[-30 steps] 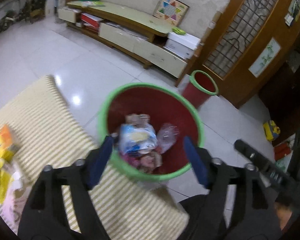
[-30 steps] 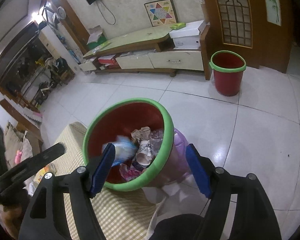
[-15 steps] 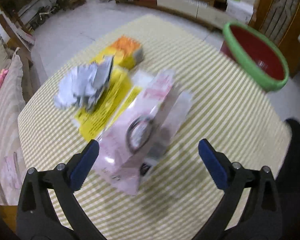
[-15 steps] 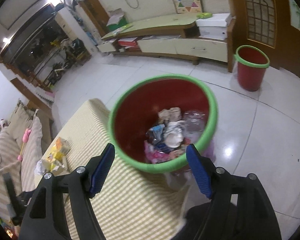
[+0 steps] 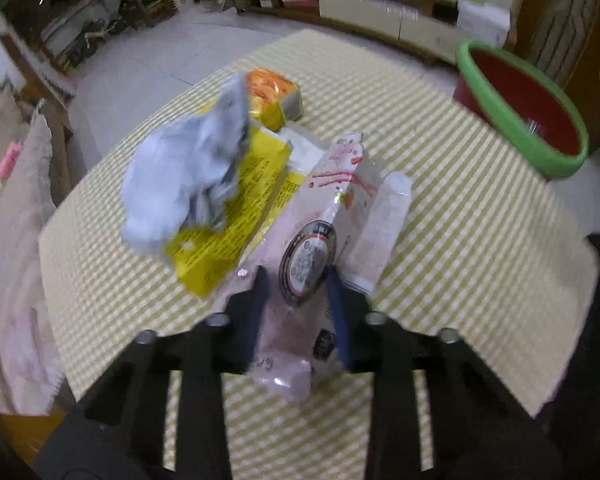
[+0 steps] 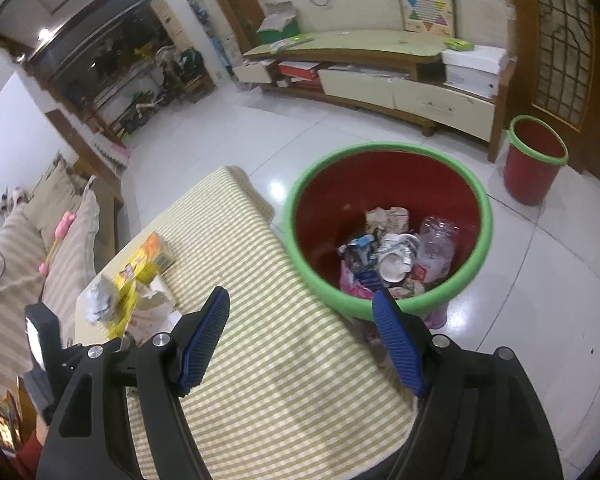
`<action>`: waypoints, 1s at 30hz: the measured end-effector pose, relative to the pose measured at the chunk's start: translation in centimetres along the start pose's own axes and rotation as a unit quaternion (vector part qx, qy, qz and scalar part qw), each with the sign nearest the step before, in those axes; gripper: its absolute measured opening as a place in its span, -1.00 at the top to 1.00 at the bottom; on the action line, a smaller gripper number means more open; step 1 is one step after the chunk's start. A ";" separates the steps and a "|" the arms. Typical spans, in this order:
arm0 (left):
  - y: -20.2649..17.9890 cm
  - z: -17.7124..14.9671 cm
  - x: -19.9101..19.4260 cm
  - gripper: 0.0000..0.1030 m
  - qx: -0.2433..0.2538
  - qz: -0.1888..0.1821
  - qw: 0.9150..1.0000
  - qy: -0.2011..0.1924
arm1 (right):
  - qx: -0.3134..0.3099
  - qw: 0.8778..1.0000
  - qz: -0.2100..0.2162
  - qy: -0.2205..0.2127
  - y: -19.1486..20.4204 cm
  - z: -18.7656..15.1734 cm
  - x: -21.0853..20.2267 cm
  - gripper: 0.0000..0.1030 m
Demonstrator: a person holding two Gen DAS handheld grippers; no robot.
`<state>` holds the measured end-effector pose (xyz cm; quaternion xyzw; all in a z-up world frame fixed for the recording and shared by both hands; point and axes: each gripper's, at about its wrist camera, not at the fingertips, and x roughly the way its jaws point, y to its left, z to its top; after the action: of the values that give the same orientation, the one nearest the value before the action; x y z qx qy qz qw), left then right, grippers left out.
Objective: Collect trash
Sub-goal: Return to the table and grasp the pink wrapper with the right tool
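Observation:
My left gripper (image 5: 296, 280) is shut on a pink plastic wrapper (image 5: 332, 216) with a round dark label, lying on the yellow-checked table (image 5: 460, 232). Beside it lie a crumpled white paper (image 5: 188, 176), a yellow leaflet (image 5: 236, 216) and an orange packet (image 5: 272, 88). The red bin with a green rim (image 6: 388, 188) stands off the table's far right edge and holds several pieces of trash (image 6: 392, 256); it also shows in the left wrist view (image 5: 528, 108). My right gripper (image 6: 300, 320) is open and empty, above the table edge near the bin.
A second smaller red bin (image 6: 534, 160) stands on the white tiled floor by a wooden door. A low TV cabinet (image 6: 380, 80) lines the far wall. A sofa with striped cushions (image 6: 24, 240) is left of the table.
My left gripper swung from over the bin back to the table, dropped onto the pink wrapper and closed on it. My right gripper drew back slightly from the bin, staying open.

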<state>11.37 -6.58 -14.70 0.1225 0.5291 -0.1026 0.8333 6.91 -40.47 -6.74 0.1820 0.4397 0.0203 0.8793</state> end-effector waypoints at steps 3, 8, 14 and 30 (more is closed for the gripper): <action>1.4 -1.2 -1.8 0.96 -0.050 -0.023 0.998 -0.017 | -0.020 1.000 0.010 0.006 2.1 -0.1 0.5 -0.40; 4.1 -4.6 -4.8 0.97 -0.149 -0.064 0.986 -0.041 | -0.069 0.997 0.033 0.027 7.1 0.0 2.0 -0.41; 6.8 -10.2 -6.1 0.97 -0.239 -0.083 0.967 -0.031 | -0.145 0.985 0.070 0.057 13.8 -0.7 4.4 -0.52; 11.3 -16.1 -4.8 0.40 -0.360 -0.123 0.924 -0.021 | -0.023 0.976 0.056 0.209 21.3 -5.8 16.1 -0.69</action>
<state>-1.04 9.39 -15.87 -0.2544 0.5238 -0.0097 0.8129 14.91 -15.72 -15.03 0.1780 0.6022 0.1175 0.7693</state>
